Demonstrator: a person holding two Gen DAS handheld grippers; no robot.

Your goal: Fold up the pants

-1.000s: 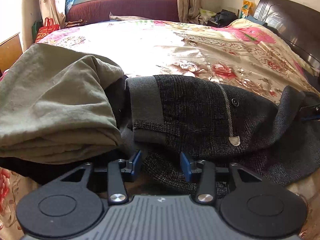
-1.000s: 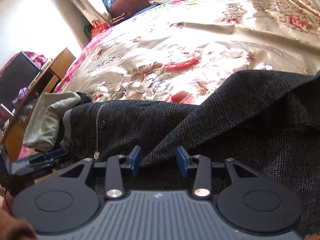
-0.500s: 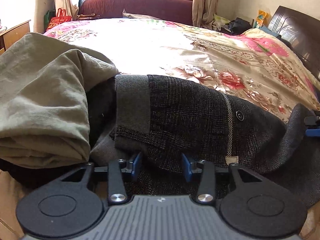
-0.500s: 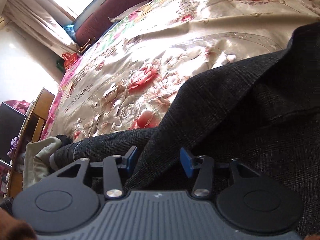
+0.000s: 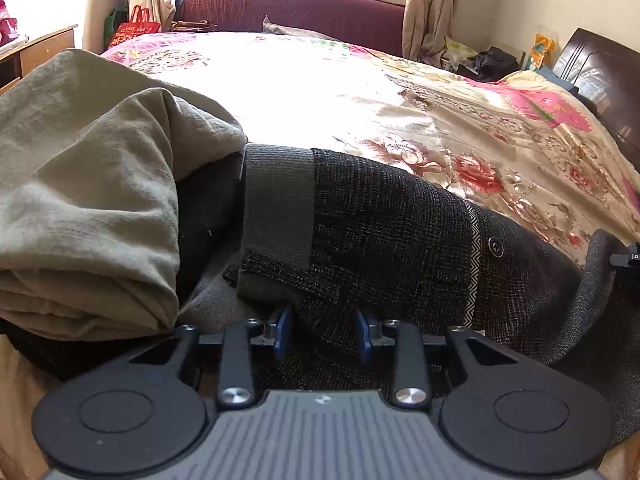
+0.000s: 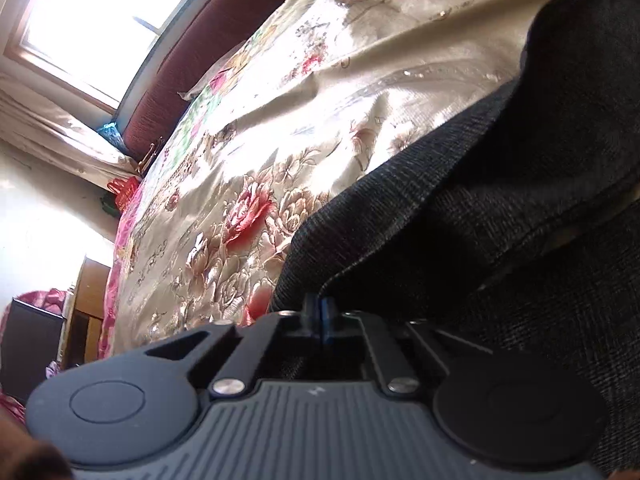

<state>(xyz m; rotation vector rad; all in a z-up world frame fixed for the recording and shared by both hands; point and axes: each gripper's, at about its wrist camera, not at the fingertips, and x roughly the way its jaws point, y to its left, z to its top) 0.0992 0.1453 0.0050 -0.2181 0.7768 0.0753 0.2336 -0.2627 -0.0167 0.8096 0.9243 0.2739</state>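
Observation:
Dark grey woven pants [image 5: 392, 236] lie across the near edge of the bed, waistband to the left, with a button and a zigzag trim strip showing. My left gripper [image 5: 323, 332] is open, its blue fingertips [image 5: 283, 326] pressed into the pants fabric just below the waistband. In the right wrist view the pants [image 6: 500, 220] fill the right side, one layer folded over. My right gripper [image 6: 319, 318] is shut on an edge of the pants cloth. The right gripper's tip also shows at the far right of the left wrist view [image 5: 626, 259].
A folded olive-green garment [image 5: 84, 216] is stacked on the left, touching the pants' waistband. The floral bedspread [image 5: 360, 100] stretches beyond. A maroon sofa [image 5: 292, 10] stands under the window, a dark headboard [image 5: 600, 76] at the right, a wooden cabinet [image 5: 40, 50] at the left.
My right gripper has closed on the pants edge and tilted. My left gripper has pushed forward into the fabric near the waistband, still open.

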